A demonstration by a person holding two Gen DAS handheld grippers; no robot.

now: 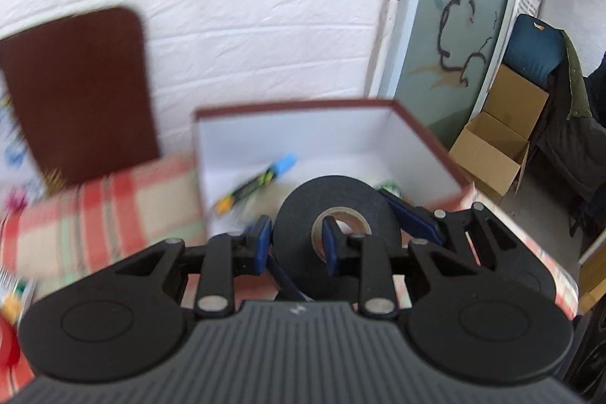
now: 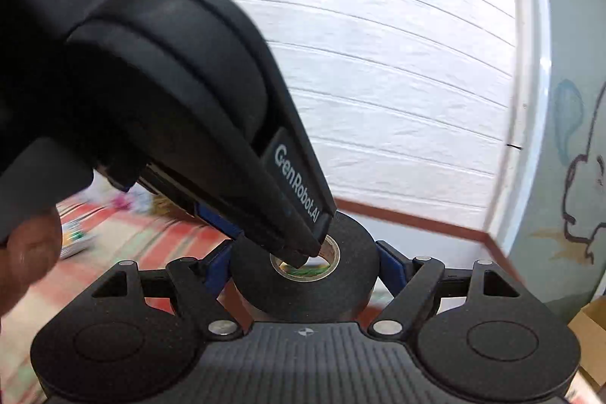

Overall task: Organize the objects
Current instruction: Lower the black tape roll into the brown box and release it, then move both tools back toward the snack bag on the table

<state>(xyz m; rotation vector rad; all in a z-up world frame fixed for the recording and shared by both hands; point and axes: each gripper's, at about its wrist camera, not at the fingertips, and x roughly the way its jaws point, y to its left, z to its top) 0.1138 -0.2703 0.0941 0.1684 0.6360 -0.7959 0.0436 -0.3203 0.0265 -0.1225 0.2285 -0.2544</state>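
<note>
so the thing here is a fat roll of black tape (image 1: pixel 337 226), matte, with a tan cardboard core. the left claw (image 1: pixel 296 240) is clenched on one side of the ring: one blue pad sits inside the core hole and the other presses the outer wall. in the right wrist view the same roll (image 2: pixel 305 275) sits between the blue fingers (image 2: pixel 392 267) of the right claw (image 2: pixel 303 267), which stand wide at its two outer sides; can't tell if they actually press it or just flank it, there's too much blur. the roll is up in the air, just in front of the near wall of the box.

the box (image 1: pixel 428 146) is open-topped, white inside with a dark red rim. in it lies a marker with a light blue cap (image 1: pixel 261 180), and a bit of something green and white (image 1: pixel 388 186) peeks out behind the roll. a dark brown flat panel with rounded corners (image 1: pixel 75 93) stands left of the box, maybe its lid.

the tabletop has a red and cream plaid cloth (image 1: pixel 106 214), with colourful blurry clutter at its left edge. behind is a white panelled wall, and off to the right a glass panel with a cartoon drawing (image 1: pixel 466 25) and open cardboard boxes (image 1: pixel 500 139) on the floor. a thumb (image 2: pixel 26 252) shows at the left of the right wrist view.
</note>
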